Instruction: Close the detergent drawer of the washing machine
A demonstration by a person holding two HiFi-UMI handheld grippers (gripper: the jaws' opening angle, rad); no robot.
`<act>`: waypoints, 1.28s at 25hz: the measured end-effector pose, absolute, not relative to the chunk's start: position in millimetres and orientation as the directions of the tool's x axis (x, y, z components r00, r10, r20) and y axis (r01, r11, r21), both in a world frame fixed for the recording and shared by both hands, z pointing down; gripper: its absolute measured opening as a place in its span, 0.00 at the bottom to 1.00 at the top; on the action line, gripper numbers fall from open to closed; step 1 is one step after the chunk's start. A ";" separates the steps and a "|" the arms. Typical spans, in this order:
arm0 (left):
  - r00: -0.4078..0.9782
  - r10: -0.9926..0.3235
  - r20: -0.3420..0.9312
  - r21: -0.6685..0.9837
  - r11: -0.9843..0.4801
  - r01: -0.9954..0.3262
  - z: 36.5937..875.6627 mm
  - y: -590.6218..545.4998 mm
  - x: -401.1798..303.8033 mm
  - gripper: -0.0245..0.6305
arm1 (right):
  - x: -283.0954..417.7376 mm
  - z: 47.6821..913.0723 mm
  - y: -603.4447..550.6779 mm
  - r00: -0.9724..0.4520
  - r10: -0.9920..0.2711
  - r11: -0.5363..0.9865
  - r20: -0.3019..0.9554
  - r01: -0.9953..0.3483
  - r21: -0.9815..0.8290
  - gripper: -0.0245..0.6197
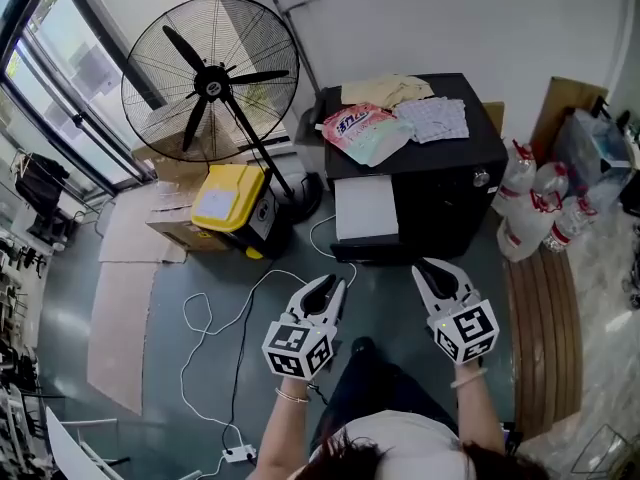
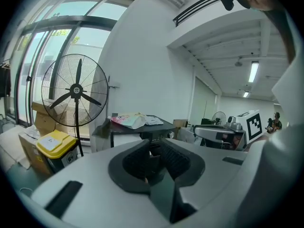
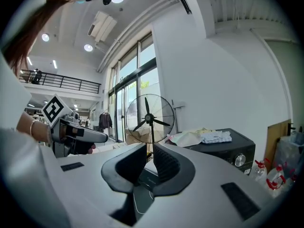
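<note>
Facing the black washing machine (image 1: 440, 198) from above, with the left gripper (image 1: 330, 286) and the right gripper (image 1: 432, 268) held side by side short of its front, touching nothing. Shows the left jaws somewhat apart and the right jaws parted by only a narrow slit, with nothing between either pair; probably set that way for a push, not a pinch. Finds the detergent drawer (image 1: 365, 208), seemingly the white slab jutting from the machine's front, pulled out and nearest the left gripper, so likely the handier tool for shoving it in. Carries a detergent pouch (image 1: 362, 131) and folded cloths (image 1: 432, 118) on the machine's top, clear of the drawer's travel. Stands on a grey-green floor (image 1: 260, 368), beside a big pedestal fan (image 1: 210, 78), a yellow-lidded bin (image 1: 228, 196), flattened cardboard (image 1: 120, 308) and a loose white cable (image 1: 215, 318); has water bottles (image 1: 530, 208) on the other side, a white wall (image 1: 420, 18) behind and tall windows (image 1: 50, 68) past the fan.
</note>
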State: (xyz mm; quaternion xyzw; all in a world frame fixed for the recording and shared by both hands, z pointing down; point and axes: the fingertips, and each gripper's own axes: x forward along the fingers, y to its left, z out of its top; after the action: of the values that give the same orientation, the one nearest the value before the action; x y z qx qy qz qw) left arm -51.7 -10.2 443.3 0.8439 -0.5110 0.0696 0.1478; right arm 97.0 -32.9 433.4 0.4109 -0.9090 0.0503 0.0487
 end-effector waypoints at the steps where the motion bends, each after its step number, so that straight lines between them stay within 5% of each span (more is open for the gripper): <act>1: 0.465 -0.843 0.271 0.181 -0.430 -0.885 446.3 -12.1 -54.3 0.17 | 95.8 438.2 -34.7 -0.658 -0.740 0.658 0.138 -0.751 -0.057 0.12; 32: 0.485 -0.748 0.453 0.179 -0.457 -0.871 602.3 -120.6 -104.3 0.25 | 80.8 598.3 -126.2 -0.550 -0.716 0.554 0.429 -0.822 -0.129 0.20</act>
State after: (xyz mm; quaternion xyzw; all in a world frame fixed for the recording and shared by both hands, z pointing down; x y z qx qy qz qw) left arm -104.3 -120.6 602.3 0.8390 -0.4824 0.1570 0.1969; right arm 80.8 -126.2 598.3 0.4444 -0.8657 0.1596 0.1661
